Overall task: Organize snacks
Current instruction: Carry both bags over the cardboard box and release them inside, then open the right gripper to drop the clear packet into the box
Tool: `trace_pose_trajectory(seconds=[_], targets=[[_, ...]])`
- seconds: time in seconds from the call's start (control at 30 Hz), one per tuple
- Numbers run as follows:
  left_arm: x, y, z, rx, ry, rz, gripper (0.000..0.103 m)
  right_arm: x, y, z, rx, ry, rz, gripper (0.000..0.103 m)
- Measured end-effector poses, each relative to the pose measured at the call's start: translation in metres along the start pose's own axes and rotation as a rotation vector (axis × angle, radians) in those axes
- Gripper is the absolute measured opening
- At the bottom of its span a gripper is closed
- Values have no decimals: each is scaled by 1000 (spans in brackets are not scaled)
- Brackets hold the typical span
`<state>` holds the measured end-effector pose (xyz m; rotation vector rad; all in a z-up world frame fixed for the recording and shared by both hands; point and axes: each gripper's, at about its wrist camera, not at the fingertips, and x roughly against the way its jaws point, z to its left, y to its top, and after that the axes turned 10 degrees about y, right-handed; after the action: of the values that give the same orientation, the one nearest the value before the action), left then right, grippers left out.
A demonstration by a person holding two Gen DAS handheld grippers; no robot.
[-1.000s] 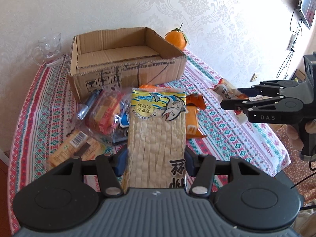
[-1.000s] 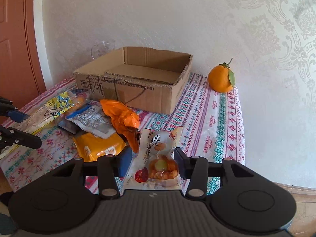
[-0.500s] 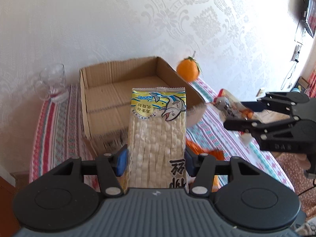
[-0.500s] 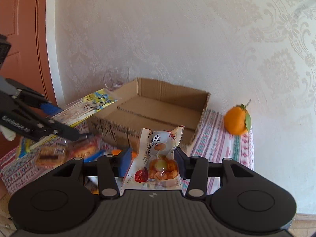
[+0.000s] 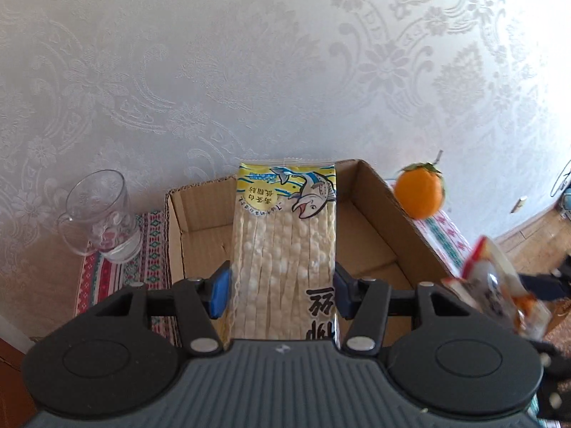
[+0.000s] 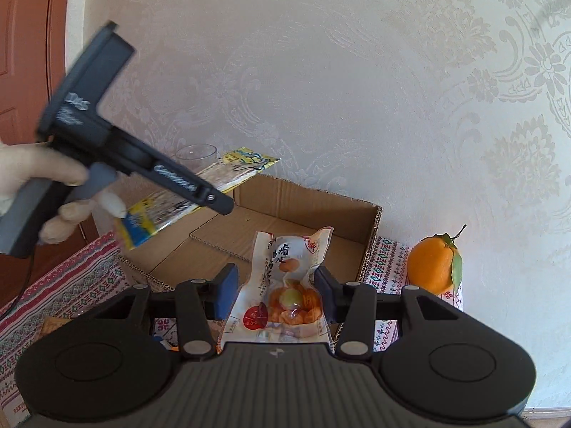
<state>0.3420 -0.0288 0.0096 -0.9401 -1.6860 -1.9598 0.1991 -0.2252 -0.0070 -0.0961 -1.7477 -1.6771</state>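
Observation:
My left gripper [image 5: 282, 294] is shut on a long yellow-and-white fish snack pack [image 5: 285, 235], held in the air over the open cardboard box [image 5: 403, 221]. From the right wrist view the same left gripper [image 6: 210, 199] and its fish snack pack [image 6: 239, 169] hang above the box's left side, with a gloved hand [image 6: 35, 171] on the handle. My right gripper [image 6: 274, 294] is shut on a clear pouch of orange snacks [image 6: 285, 285], at the near edge of the cardboard box [image 6: 373, 228]. That pouch [image 5: 496, 285] shows blurred at the right of the left wrist view.
An orange with a leaf [image 6: 433, 264] sits on the patterned tablecloth [image 6: 71, 278] right of the box. A glass mug [image 5: 100, 214] stands left of the box by the wall. Other snack packs [image 6: 53, 322] peek out below the right gripper. A brown door [image 6: 28, 35] is far left.
Both grippers have risen and moved forward from the snack pile toward the box, each keeping its pack. The pile has dropped out of the left wrist view.

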Motion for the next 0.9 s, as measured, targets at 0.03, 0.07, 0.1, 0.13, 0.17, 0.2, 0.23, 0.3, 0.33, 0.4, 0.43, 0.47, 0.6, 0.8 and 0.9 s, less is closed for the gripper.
trace_pose_trajectory(seconds=[0.03, 0.07, 0.1, 0.13, 0.17, 0.2, 0.23, 0.3, 0.33, 0.4, 0.43, 0.47, 0.6, 0.8, 0.9], targets=[[-8, 4, 1, 11, 12, -4, 58, -1, 0, 0, 1, -6, 3, 52], [-15, 6, 3, 19, 29, -13, 64, -3, 0, 0, 1, -9, 7, 52], [-21, 8, 3, 23, 49, -15, 71, -4, 0, -1, 0, -9, 11, 52], [-28, 9, 3, 29, 72, -9, 80, -5, 0, -1, -1, -9, 13, 52], [-32, 8, 5, 39, 85, -9, 81, -7, 1, -1, -1, -10, 14, 52], [-34, 7, 6, 45, 81, -8, 82, -7, 1, 0, -1, -9, 15, 52], [-36, 5, 7, 47, 75, 0, 82, -8, 1, 0, -2, -7, 16, 52], [-34, -2, 7, 51, 74, 8, 82, -10, 2, 0, -1, -3, 18, 52], [-30, -7, 9, 49, 73, 5, 82, -12, 3, 1, 0, -1, 20, 52], [-18, -17, 9, 37, 67, -9, 83, -16, 5, 0, 2, 1, 24, 52], [-12, -23, 10, 31, 68, -14, 83, -18, 6, 1, 2, 3, 25, 52], [-4, -30, 11, 28, 68, -20, 83, -21, 7, 1, -1, 4, 26, 52], [26, -50, 15, 25, 47, -35, 84, -32, 13, -2, -23, 12, 33, 52], [67, -84, 18, 59, 89, -84, 96, -53, 21, -3, -52, 35, 55, 53], [81, -100, 20, 94, 112, -99, 96, -67, 24, -2, -57, 37, 72, 53]])
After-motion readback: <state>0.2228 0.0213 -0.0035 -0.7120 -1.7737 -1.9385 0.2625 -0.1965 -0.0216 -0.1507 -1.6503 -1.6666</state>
